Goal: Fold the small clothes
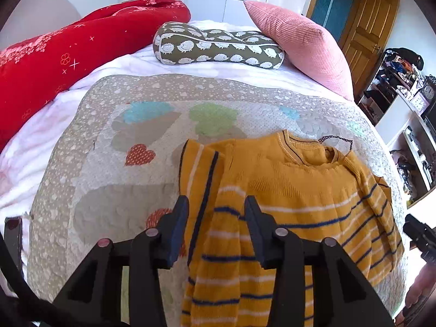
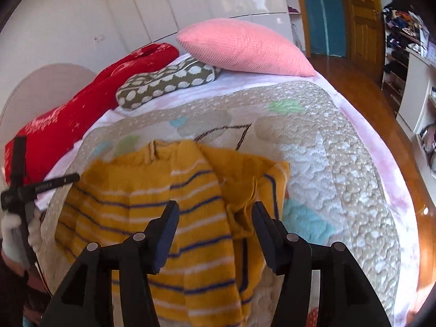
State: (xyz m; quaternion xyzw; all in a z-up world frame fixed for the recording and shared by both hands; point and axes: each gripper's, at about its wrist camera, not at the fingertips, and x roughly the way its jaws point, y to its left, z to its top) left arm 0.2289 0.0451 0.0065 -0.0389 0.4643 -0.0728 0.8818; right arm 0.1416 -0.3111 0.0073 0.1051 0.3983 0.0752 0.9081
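Observation:
A small mustard-yellow knit sweater (image 1: 299, 190) with navy and white stripes lies on the patterned quilt (image 1: 122, 136); both sleeves are folded in over its body. My left gripper (image 1: 216, 204) is open and empty, hovering above the sweater's left side over the folded left sleeve (image 1: 201, 179). In the right wrist view the same sweater (image 2: 152, 190) lies below my right gripper (image 2: 215, 209), which is open and empty above the folded right sleeve (image 2: 245, 185). The collar points away from me.
A red blanket (image 1: 68, 54), a hedgehog-print bolster (image 1: 218, 46) and a pink pillow (image 1: 305, 43) lie at the head of the bed. Cluttered shelves (image 1: 403, 87) and a wooden door (image 2: 362, 16) stand to the right. The other gripper shows at the left edge (image 2: 21, 190).

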